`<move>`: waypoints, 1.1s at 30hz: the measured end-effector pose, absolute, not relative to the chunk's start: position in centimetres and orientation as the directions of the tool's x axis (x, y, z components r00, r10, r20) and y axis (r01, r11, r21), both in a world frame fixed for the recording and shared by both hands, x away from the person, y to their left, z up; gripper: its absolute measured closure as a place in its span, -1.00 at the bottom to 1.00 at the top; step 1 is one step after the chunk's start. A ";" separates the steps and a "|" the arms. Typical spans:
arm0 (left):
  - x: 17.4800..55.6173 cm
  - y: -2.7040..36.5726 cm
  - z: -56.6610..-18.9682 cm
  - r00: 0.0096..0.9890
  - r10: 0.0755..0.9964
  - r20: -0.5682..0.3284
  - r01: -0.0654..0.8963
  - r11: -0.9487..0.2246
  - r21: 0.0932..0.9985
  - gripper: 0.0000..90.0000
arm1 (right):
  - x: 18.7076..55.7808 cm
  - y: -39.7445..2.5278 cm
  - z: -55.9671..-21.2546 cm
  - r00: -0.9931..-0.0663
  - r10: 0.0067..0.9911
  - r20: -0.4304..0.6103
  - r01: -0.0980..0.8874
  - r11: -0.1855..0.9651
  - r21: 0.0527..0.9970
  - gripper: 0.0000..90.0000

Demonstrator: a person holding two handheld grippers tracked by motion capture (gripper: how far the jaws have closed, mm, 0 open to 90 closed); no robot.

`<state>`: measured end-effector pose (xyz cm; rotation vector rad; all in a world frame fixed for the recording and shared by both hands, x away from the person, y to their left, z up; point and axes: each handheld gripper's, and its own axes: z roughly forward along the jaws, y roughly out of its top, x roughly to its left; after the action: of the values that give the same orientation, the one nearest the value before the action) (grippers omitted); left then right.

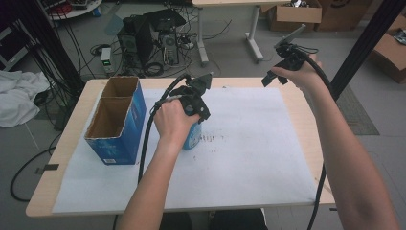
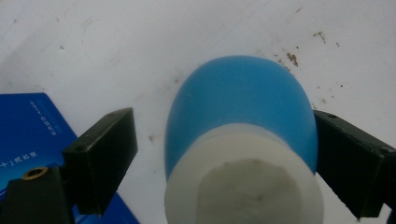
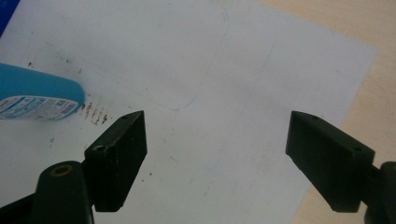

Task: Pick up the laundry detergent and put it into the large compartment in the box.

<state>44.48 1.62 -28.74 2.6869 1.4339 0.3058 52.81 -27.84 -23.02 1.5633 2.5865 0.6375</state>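
We see the blue bottle (image 2: 240,116) standing on the white sheet (image 1: 249,143) | between left gripper (image 2: 224,154) jaws: right jaw touching, left apart | right gripper (image 3: 217,154) jaws wide apart, holding nothing, raised.

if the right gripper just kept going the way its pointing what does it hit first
Most likely the white paper sheet on the table. The right gripper is open with nothing between its jaws; the blue bottle lies off to one side.
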 end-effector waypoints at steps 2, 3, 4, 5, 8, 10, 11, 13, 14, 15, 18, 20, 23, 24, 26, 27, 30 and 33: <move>44.5 1.6 -28.7 0.544 0.828 0.135 0.812 -0.560 0.165 -0.68 | 52.8 -27.8 -23.1 -0.487 0.858 0.164 0.836 0.403 0.371 -0.54; 44.5 1.6 -28.7 0.545 0.828 0.134 0.812 -0.560 0.164 -0.66 | 52.8 -27.8 -23.1 -0.486 0.858 0.166 0.837 0.402 0.371 -0.54; 44.5 1.6 -28.7 0.548 0.826 0.133 0.811 -0.564 0.159 -0.66 | 52.8 -27.8 -23.1 -0.486 0.858 0.167 0.837 0.402 0.371 -0.54; 44.5 1.6 -28.7 0.548 0.826 0.133 0.811 -0.564 0.159 -0.66 | 52.8 -27.8 -23.1 -0.486 0.858 0.167 0.837 0.402 0.371 -0.54; 44.6 1.6 -28.9 0.550 0.824 0.134 0.810 -0.565 0.153 -0.64 | 52.9 -27.8 -23.2 -0.488 0.857 0.167 0.836 0.404 0.370 -0.54; 44.6 1.6 -28.9 0.551 0.824 0.132 0.810 -0.566 0.152 -0.62 | 52.9 -27.9 -23.2 -0.486 0.858 0.166 0.836 0.402 0.372 -0.54; 44.6 1.5 -28.9 0.552 0.824 0.131 0.809 -0.567 0.155 -0.58 | 52.9 -27.9 -23.2 -0.486 0.857 0.168 0.836 0.401 0.373 -0.54; 44.7 1.6 -28.9 0.552 0.823 0.131 0.810 -0.567 0.148 -0.56 | 52.9 -27.9 -23.2 -0.487 0.857 0.168 0.836 0.403 0.372 -0.54; 44.7 1.6 -28.9 0.552 0.823 0.131 0.810 -0.567 0.148 -0.55 | 52.9 -27.9 -23.2 -0.489 0.856 0.168 0.836 0.403 0.373 -0.54; 44.7 1.6 -28.9 0.550 0.825 0.129 0.812 -0.565 0.150 -0.55 | 52.9 -27.9 -23.2 -0.489 0.856 0.168 0.836 0.403 0.373 -0.54; 44.7 1.6 -28.9 0.550 0.826 0.125 0.812 -0.564 0.150 -0.50 | 52.9 -27.9 -23.2 -0.486 0.858 0.167 0.837 0.402 0.372 -0.54; 44.7 1.6 -28.9 0.553 0.825 0.118 0.812 -0.565 0.145 -0.45 | 52.9 -27.9 -23.2 -0.486 0.857 0.168 0.837 0.402 0.372 -0.54; 44.7 1.6 -28.9 0.551 0.826 0.122 0.814 -0.564 0.141 -0.42 | 52.9 -27.9 -23.2 -0.487 0.857 0.169 0.837 0.402 0.372 -0.54; 44.7 1.6 -28.9 0.551 0.826 0.120 0.815 -0.563 0.139 -0.41 | 52.9 -27.9 -23.2 -0.487 0.857 0.169 0.836 0.402 0.372 -0.54; 44.8 1.6 -29.0 0.550 0.827 0.115 0.817 -0.561 0.133 -0.41 | 52.9 -27.9 -23.2 -0.487 0.857 0.168 0.837 0.402 0.372 -0.54; 44.8 1.6 -29.0 0.552 0.826 0.111 0.816 -0.563 0.132 -0.40 | 52.9 -27.9 -23.2 -0.487 0.857 0.169 0.836 0.402 0.372 -0.54; 44.8 1.7 -28.9 0.550 0.829 0.101 0.818 -0.559 0.135 -0.35 | 52.8 -27.9 -23.2 -0.487 0.857 0.169 0.837 0.402 0.372 -0.54; 44.9 1.7 -28.9 0.552 0.829 0.094 0.818 -0.560 0.134 -0.33 | 52.9 -27.9 -23.3 -0.486 0.857 0.170 0.838 0.401 0.371 -0.54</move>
<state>44.90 1.67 -28.91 2.7010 1.4352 0.2254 52.86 -27.93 -23.25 1.5674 2.5896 0.6414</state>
